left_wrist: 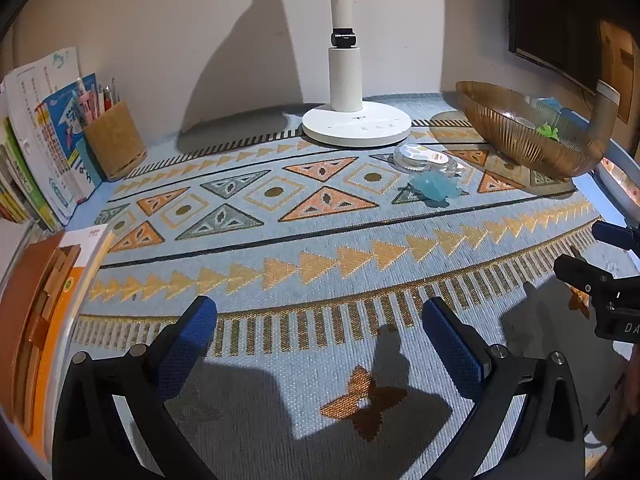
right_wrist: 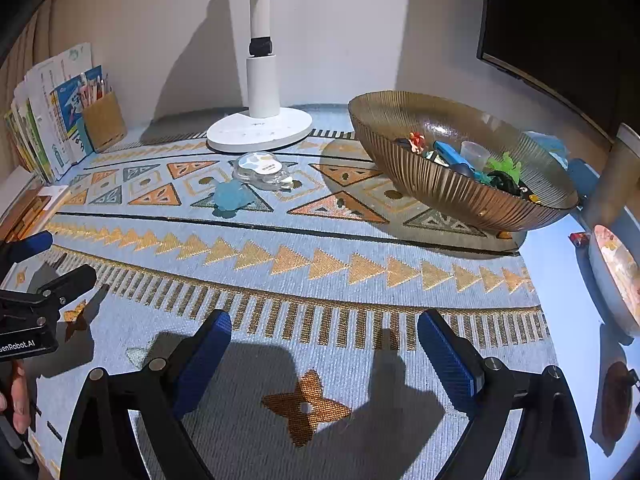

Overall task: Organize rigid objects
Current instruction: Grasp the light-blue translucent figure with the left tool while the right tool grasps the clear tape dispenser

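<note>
Both grippers, left gripper (left_wrist: 320,324) and right gripper (right_wrist: 324,332), hover with jaws released, empty; blue toy (right_wrist: 230,197) and clear case (right_wrist: 262,170) await the bowl (right_wrist: 440,196) near the desk's rear edge.

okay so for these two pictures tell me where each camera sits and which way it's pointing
Left wrist view: sits on the left tongs, low over the patterned cloth, facing the lamp base and wall; its open blue fingers show, the right tongs at the right edge.
Right wrist view: sits on the right tongs, facing likewise, nearer the amber bowl; the left tongs and a hand show at left.
Shared: lamp, bowl, blue toy, pencil holder.
</note>
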Tool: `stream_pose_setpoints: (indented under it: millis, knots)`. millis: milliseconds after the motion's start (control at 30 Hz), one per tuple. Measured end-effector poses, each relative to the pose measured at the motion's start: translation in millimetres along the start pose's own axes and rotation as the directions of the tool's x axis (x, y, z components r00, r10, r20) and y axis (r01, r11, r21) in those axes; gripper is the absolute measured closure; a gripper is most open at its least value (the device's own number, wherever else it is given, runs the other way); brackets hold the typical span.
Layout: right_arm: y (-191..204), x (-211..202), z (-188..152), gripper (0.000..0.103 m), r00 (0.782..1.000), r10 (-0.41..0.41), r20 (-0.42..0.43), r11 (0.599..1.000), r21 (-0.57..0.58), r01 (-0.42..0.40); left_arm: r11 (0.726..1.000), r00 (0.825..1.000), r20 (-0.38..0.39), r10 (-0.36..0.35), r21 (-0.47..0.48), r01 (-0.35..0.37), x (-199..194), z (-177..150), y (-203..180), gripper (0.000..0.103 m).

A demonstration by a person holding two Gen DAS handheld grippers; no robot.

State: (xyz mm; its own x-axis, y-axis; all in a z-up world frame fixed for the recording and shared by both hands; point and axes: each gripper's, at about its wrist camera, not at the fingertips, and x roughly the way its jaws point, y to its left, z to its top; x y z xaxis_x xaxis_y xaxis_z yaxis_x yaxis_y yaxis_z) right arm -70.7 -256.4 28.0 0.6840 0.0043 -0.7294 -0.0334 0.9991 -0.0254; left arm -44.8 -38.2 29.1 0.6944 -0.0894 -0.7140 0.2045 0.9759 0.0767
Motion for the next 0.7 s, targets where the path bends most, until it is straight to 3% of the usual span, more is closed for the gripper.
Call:
stream_pose_setpoints:
  millis: [200,300,400,467,533,600,700]
  knots:
    - [3.1,2.5,0.5,0.009,1.0,0.002,-0.016,1.0,-0.003,-0.002,0.999,0.999,-0.016,-0.04,0.01,0.041,1.4,2.1,-2.1,0.001]
    - [-1.1,9.0,3.4,0.009,0.996,0.02,-0.09,0.999,0.037,-0.017,0.983,0.981,-0.074,-0.182,-0.012,0.181,7.0,16.3,-3.0,0.001]
    - [-16.9,11.2,23.4,0.009,0.972,0.2,-0.126,0.968,0.176,-0.177,0.963,0.963,-0.033,-0.268,0.005,0.268,7.4,44.0,-11.8,0.001]
    - [-22.0,14.8,48.2,0.01,0.973,0.198,-0.116,0.968,0.182,-0.175,0.952,0.951,-0.063,-0.302,0.042,0.305,22.7,64.5,-25.4,0.001]
    - [-19.3,22.0,64.5,0.019,0.977,0.181,-0.108,0.975,0.15,-0.165,0.946,0.948,-0.083,-0.306,0.084,0.313,38.7,74.3,-38.9,0.001]
    - [-14.3,38.7,79.4,0.04,0.975,0.182,-0.125,0.979,0.111,-0.169,0.945,0.951,-0.117,-0.286,0.131,0.3,61.5,81.3,-53.6,0.015]
    - [-15.2,63.2,90.6,0.051,0.969,0.195,-0.153,0.977,0.117,-0.179,0.93,0.932,-0.165,-0.324,0.126,0.345,86.5,87.0,-64.2,0.024]
